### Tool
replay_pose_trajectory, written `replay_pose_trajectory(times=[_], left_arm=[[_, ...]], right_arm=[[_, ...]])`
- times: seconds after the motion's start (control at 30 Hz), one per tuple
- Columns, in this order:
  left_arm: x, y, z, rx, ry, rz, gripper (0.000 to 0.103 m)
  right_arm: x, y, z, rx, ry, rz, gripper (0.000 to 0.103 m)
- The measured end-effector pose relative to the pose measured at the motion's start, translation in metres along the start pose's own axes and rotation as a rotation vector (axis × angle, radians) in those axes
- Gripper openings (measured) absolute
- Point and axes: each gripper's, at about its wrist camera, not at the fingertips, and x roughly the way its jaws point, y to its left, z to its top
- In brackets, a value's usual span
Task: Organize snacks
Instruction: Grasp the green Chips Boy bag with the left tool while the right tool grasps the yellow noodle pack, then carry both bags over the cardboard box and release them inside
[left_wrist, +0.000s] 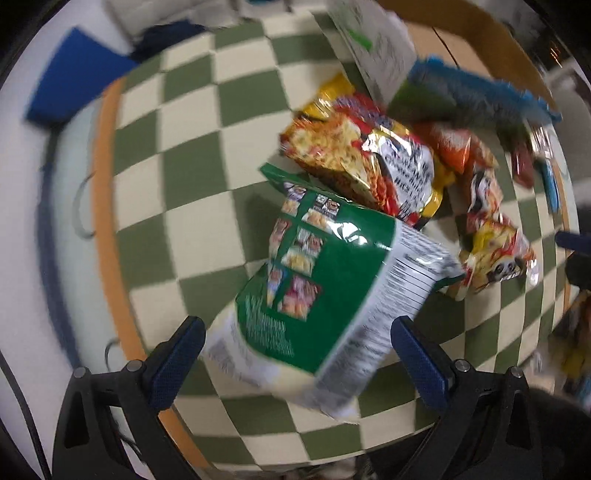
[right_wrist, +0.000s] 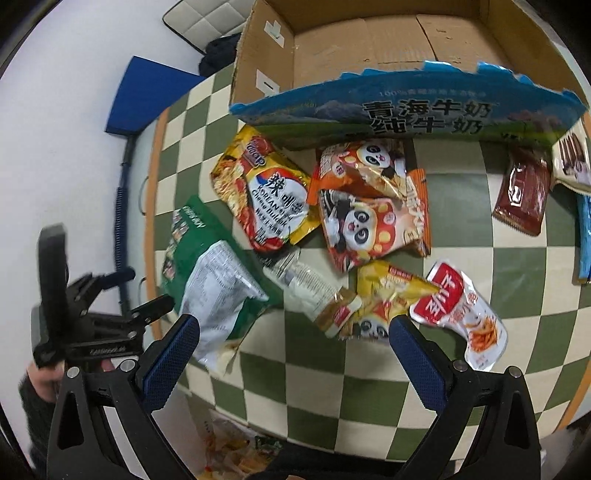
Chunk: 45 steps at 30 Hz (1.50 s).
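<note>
While both hand-held grippers, left (left_wrist: 295, 354) & right (right_wrist: 293, 350), hover w/ jaws spread, snack packets incl. a green-white foil bag (right_wrist: 207, 266) lie on the green-cream checkered table (right_wrist: 369, 398), near an open brown cardboard box (right_wrist: 354, 40); white floor beyond.

From the right wrist view, open checkered tablecloth (right_wrist: 424, 398) runs from five to seven o'clock. At twelve, a blue milk carton flap (right_wrist: 406, 107) blocks the cardboard box (right_wrist: 332, 48) mouth. Panda snack packets (right_wrist: 365, 221) and the noodle packet (right_wrist: 266, 192) crowd the centre; the green chip bag (right_wrist: 210, 266) lies at nine.
</note>
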Motion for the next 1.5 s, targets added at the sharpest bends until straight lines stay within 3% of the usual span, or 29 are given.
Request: replay_pose_trajectory(times=[0.17,0.27,0.33,0.43,0.53,0.63,0.9,1.17,1.33,1.5], left_arm=[[0.040,0.010,0.006,0.059,0.141,-0.142,0.103],[0.049,0.010,0.005,0.068,0.149,-0.215,0.101],[0.045,0.010,0.003,0.068,0.120,-0.242,0.086],[0.035,0.015,0.002,0.048,0.092,-0.296,0.055],[0.021,0.011,0.003,0.050,0.018,-0.255,0.041],[0.011,0.001,-0.008,0.053,-0.044,-0.204,0.036],[-0.016,-0.004,-0.037,-0.056,-0.172,-0.131,0.035],[-0.027,0.023,-0.062,-0.236,-0.240,-0.067,0.035],[-0.031,0.036,-0.064,-0.276,-0.259,-0.036,0.035],[-0.033,0.043,-0.060,-0.303,-0.266,-0.024,0.035]], right_arm=[[0.015,-0.003,0.005,0.054,0.013,-0.023,0.103],[0.017,-0.006,0.007,0.100,0.009,-0.015,0.103],[0.015,-0.006,0.007,0.114,-0.004,-0.020,0.103],[0.010,-0.006,0.008,0.134,-0.021,-0.025,0.103],[0.005,-0.006,0.011,0.146,-0.034,-0.030,0.103],[0.000,-0.002,0.013,0.136,-0.045,-0.036,0.103],[0.007,0.034,0.047,-0.038,-0.052,-0.137,0.103],[0.078,0.077,0.095,-0.290,0.056,-0.275,0.103],[0.110,0.076,0.107,-0.306,0.109,-0.309,0.100],[0.124,0.073,0.112,-0.298,0.145,-0.291,0.078]])
